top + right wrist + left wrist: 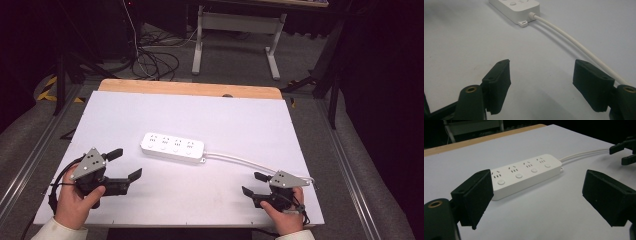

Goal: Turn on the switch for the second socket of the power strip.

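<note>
Two grippers rest low on the white surface (200,120) in the high view, well apart, with the strip (172,148) between them and farther from the person. Its cord (240,159) runs right and slips under the right gripper (254,183), where its end is hidden. Bare room lies all round the strip; the wooden far edge (190,88) is well clear. The left gripper (125,164) sits near the left edge, angled toward the strip, fingers spread and empty. Both hands grasp the gripper bodies from the near edge, sleeves cut off by the frame.

From the left gripper view, the strip (524,173) lies whole beyond the fingers (475,195), slightly overlapped by the left one; nothing is between them. The right gripper (624,152) is cut off at the right border.

From the right gripper view, only the strip's cord end (519,7) shows, the rest cut off. The cord (574,42) passes behind the right finger (591,85). Fingers stand released, bare surface between.
</note>
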Motion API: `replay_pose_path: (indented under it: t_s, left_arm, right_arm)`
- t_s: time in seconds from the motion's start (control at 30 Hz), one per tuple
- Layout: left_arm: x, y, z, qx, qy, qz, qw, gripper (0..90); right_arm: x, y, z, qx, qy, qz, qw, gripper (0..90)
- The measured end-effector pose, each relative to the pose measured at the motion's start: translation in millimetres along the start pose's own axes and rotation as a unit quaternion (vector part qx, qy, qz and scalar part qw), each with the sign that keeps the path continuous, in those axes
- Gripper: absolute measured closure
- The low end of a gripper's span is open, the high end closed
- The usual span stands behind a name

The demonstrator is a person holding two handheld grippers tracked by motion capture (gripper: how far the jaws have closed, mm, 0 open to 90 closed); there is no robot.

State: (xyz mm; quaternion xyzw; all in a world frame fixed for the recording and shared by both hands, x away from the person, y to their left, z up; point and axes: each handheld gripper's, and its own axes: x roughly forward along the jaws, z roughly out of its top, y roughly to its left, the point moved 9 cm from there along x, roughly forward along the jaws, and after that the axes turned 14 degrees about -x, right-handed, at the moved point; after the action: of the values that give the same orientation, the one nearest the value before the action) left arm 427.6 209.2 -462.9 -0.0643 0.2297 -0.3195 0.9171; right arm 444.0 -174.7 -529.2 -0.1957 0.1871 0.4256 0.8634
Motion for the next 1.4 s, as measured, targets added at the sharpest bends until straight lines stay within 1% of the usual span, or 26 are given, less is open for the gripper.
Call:
replay_pose_path:
  t_s: [0.03, 0.1, 0.13, 0.17, 0.23, 0.33, 0.43, 0.57, 0.67, 0.77, 0.8, 0.83, 0.87, 0.9, 0.93, 1.0, 1.03, 1.1, 1.13, 1.17, 1.2, 1.23, 1.27, 1.33, 1.4]
  left_arm:
    - [-1.1, 1.0, -3.1, -0.001, 0.0, 0.001, 1.0, 10.3]
    - [-3.1, 4.8, -8.5, 0.009, -0.001, 0.007, 0.9999, 9.8]
    - [-3.4, 5.9, -11.5, 0.009, -0.001, 0.012, 0.9999, 9.2]
    - [-4.3, 8.0, -14.6, 0.017, 0.001, 0.018, 0.9997, 8.9]
    - [-5.7, 11.8, -20.8, 0.025, 0.003, 0.026, 0.9993, 8.9]
    - [-6.6, 16.4, -29.0, 0.025, 0.002, 0.026, 0.9994, 8.9]
    - [-7.6, 21.6, -37.8, 0.017, 0.0, 0.025, 0.9995, 9.1]
    - [-7.9, 26.1, -50.3, 0.002, 0.012, 0.017, 0.9998, 9.4]
    - [-8.2, 29.2, -55.7, -0.009, 0.01, 0.013, 0.9998, 9.4]
    - [-8.9, 34.7, -59.0, -0.018, 0.003, 0.015, 0.9997, 10.0]
    - [-9.2, 38.0, -60.8, -0.018, 0.002, 0.019, 0.9996, 10.1]
    - [-9.3, 42.1, -62.4, -0.011, 0.0, 0.028, 0.9996, 10.5]
    - [-9.7, 45.9, -65.3, -0.003, 0.005, 0.036, 0.9993, 11.1]
    - [-10.0, 48.9, -67.3, -0.001, 0.006, 0.042, 0.9991, 11.3]
    - [-10.7, 48.9, -66.4, -0.008, 0.001, 0.039, 0.9992, 11.4]
    - [-12.3, 49.3, -65.7, -0.009, -0.005, 0.036, 0.9993, 10.8]
    - [-12.3, 48.8, -65.7, -0.007, -0.004, 0.034, 0.9994, 10.8]
    - [-11.1, 47.9, -66.3, -0.006, 0.0, 0.031, 0.9995, 10.8]
    - [-11.2, 48.3, -66.6, 0.0, 0.005, 0.034, 0.9994, 10.8]
    - [-10.3, 47.0, -66.7, -0.002, 0.004, 0.032, 0.9995, 10.9]
    - [-10.4, 46.7, -67.4, 0.004, 0.011, 0.034, 0.9994, 10.9]
    - [-10.5, 46.7, -67.7, 0.005, 0.014, 0.035, 0.9993, 11.2]
    - [-10.5, 46.3, -68.2, 0.005, 0.019, 0.035, 0.9992, 11.2]
    - [-11.1, 45.5, -68.4, -0.005, 0.028, 0.033, 0.999, 11.2]
    - [-12.2, 45.5, -67.2, -0.012, 0.027, 0.034, 0.999, 11.2]
  right_arm:
    - [0.2, 0.0, -0.1, 0.0, 0.001, 0.0, 1.0, 30.8]
    - [0.4, 0.1, 0.0, 0.0, 0.001, 0.0, 1.0, 30.8]
    - [0.4, 0.2, 0.0, 0.0, 0.001, 0.0, 1.0, 30.8]
    - [0.5, 0.3, 0.1, 0.0, 0.001, 0.0, 1.0, 30.8]
    - [0.3, 0.4, 0.1, 0.0, 0.001, -0.001, 1.0, 30.8]
    - [0.4, 0.1, -0.1, 0.001, 0.001, -0.001, 1.0, 30.8]
    - [0.4, 0.0, -0.2, 0.0, 0.001, 0.0, 1.0, 30.8]
    - [0.2, -0.2, -0.5, 0.001, 0.002, -0.001, 1.0, 30.8]
    - [0.1, -0.2, -0.4, 0.001, 0.001, 0.0, 1.0, 30.8]
    - [-0.2, 0.0, -0.3, 0.002, 0.0, 0.001, 1.0, 30.7]
    - [-0.3, 0.1, -0.3, 0.002, 0.0, 0.001, 1.0, 30.5]
    - [-0.3, 0.1, -0.4, 0.001, 0.0, 0.002, 1.0, 30.4]
    - [-0.2, 0.0, -0.5, 0.0, 0.0, 0.002, 1.0, 30.4]
    - [-0.2, 0.0, -0.6, 0.0, 0.0, 0.002, 1.0, 30.4]
    - [-0.2, 0.0, -0.7, 0.0, 0.0, 0.002, 1.0, 30.4]
    - [-0.1, -0.4, -1.0, -0.001, 0.0, 0.003, 1.0, 30.3]
    - [-0.1, -0.4, -1.1, 0.0, 0.0, 0.003, 1.0, 30.3]
    - [-0.1, -0.5, -1.1, -0.001, 0.0, 0.004, 1.0, 30.3]
    - [0.0, -0.5, -1.1, -0.002, 0.001, 0.004, 1.0, 30.4]
    - [0.1, -0.2, -0.9, -0.002, 0.001, 0.004, 1.0, 30.3]
    - [0.2, -0.1, -0.7, -0.003, 0.001, 0.004, 1.0, 30.3]
    - [0.2, -0.1, -0.4, -0.004, 0.001, 0.004, 1.0, 30.3]
    - [0.2, 0.1, -0.2, -0.005, 0.0, 0.004, 1.0, 30.4]
    - [0.0, 0.5, -0.1, -0.004, 0.001, 0.004, 1.0, 30.3]
    - [-0.2, 0.4, 0.0, -0.005, 0.0, 0.004, 1.0, 30.3]
